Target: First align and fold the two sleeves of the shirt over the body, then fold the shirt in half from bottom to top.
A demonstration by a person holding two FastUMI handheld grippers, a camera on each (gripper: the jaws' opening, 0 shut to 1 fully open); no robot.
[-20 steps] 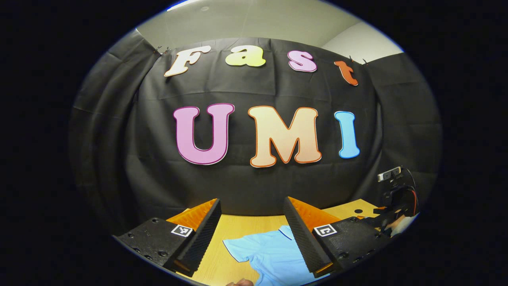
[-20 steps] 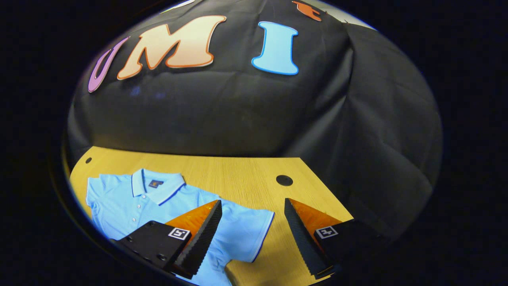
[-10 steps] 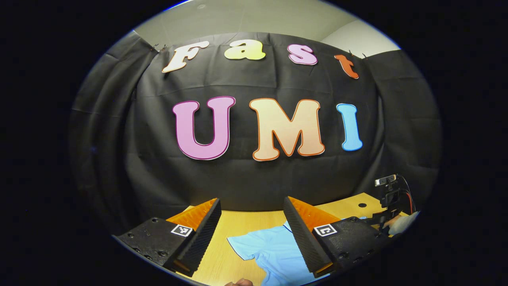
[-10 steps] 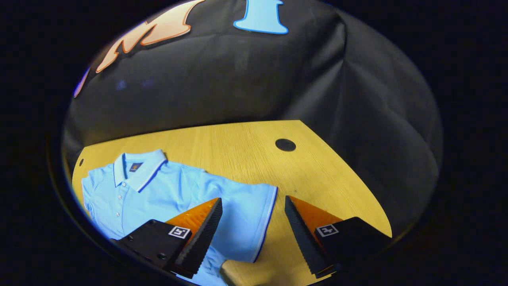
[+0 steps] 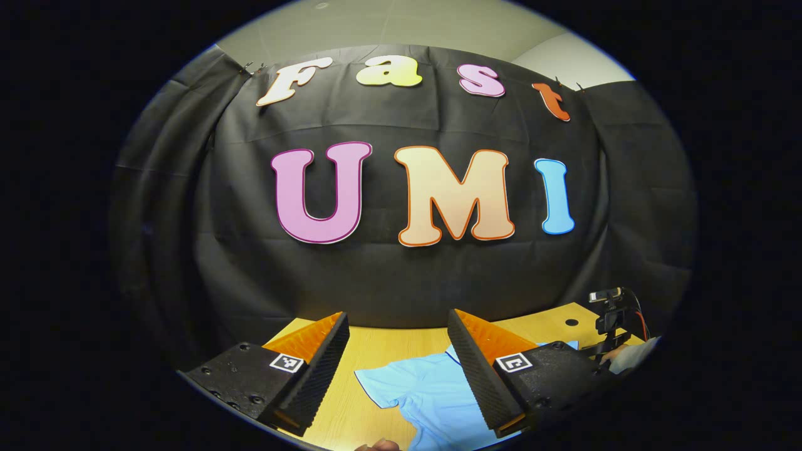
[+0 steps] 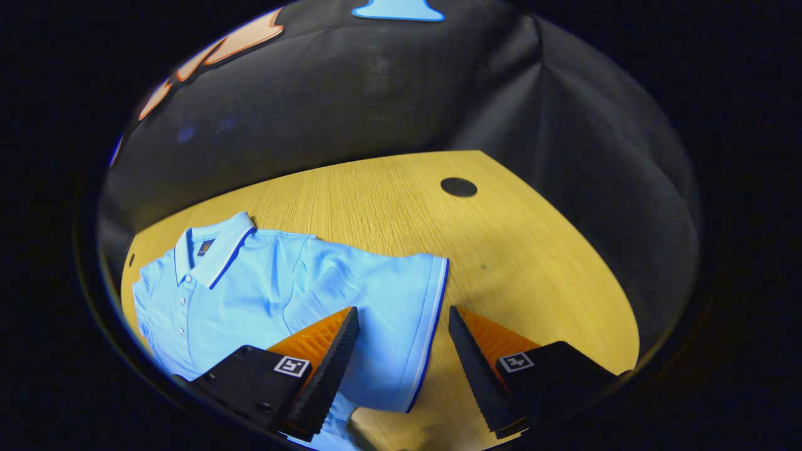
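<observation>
A light blue polo shirt [image 6: 263, 294] lies flat on the wooden table [image 6: 388, 207], collar toward the far left. Its short sleeve [image 6: 401, 326], edged with a white and dark stripe, reaches out to the right. My right gripper [image 6: 401, 369] is open and hangs just above that sleeve's cuff, one finger over the cloth and one over bare wood. In the left gripper view my left gripper [image 5: 398, 369] is open above the table, with the shirt's other sleeve [image 5: 388, 382] below and between its fingers.
A round black hole [image 6: 458, 186] sits in the table beyond the sleeve. Black cloth walls close the table at the back. The other gripper with its small camera [image 5: 611, 313] and a hand [image 5: 630, 357] shows far right in the left gripper view.
My right gripper has tilted down and moved closer to the sleeve cuff, which now lies between its fingers. The left gripper has shifted only slightly.
</observation>
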